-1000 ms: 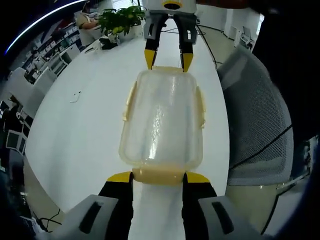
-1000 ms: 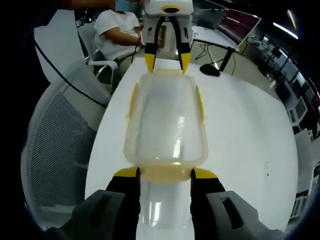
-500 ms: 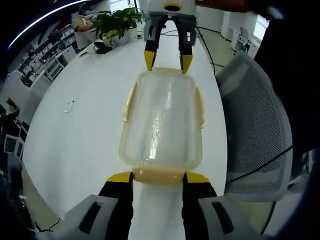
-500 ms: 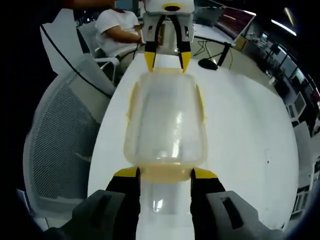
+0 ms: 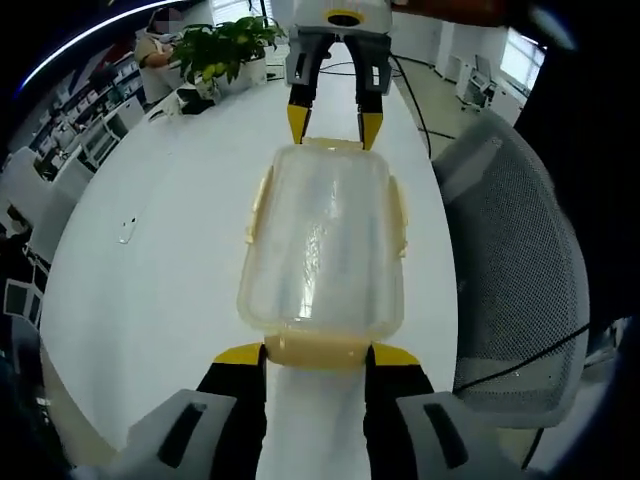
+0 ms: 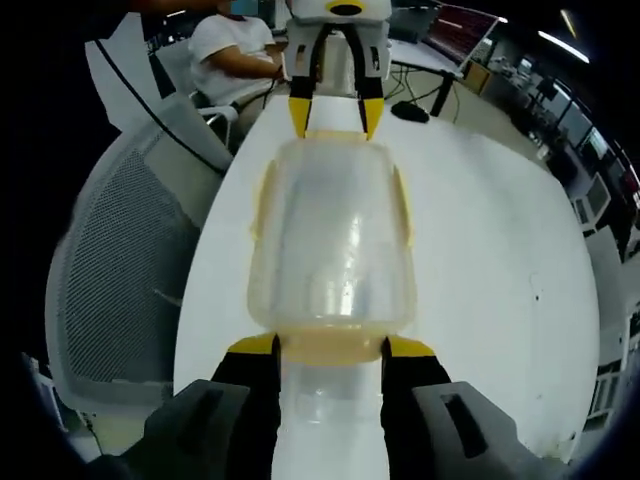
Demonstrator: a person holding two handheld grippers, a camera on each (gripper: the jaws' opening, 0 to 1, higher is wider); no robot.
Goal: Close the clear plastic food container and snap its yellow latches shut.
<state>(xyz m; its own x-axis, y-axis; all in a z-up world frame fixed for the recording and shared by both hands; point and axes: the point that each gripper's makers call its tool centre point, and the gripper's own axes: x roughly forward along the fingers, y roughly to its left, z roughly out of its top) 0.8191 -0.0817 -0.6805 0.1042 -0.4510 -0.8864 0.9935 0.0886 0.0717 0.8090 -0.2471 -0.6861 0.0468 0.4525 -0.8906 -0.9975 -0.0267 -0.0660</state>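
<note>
The clear plastic food container (image 5: 325,245) lies lengthwise between the two grippers over the white worktop (image 5: 150,260), its lid on and its long axis running from one gripper to the other. In the left gripper view the left gripper (image 5: 316,354) has its two yellow-tipped jaws set apart, one at each side of the yellow latch (image 5: 318,351) on the container's near end, the tips touching or just beside that end. At the far end the right gripper (image 5: 332,125) stands the same way, jaws spread to about the width of the end latch and the tips against the rim. Yellow side latches (image 5: 259,205) show along both long edges, lying close to the container's walls; whether they are snapped home cannot be told.

The right gripper view gives the mirror of this: the container (image 6: 332,235) reaches away from the right gripper (image 6: 330,347), whose jaws flank the near end latch (image 6: 331,346), and the left gripper (image 6: 333,118) meets the far end.

Beyond the container in the left gripper view a potted plant (image 5: 215,45) stands at the far left of the worktop, and a grey mesh chair (image 5: 510,250) sits to the right. In the right gripper view a mesh chair (image 6: 130,260) is on the left, and a seated person in a white shirt (image 6: 235,55) is at the far left.
</note>
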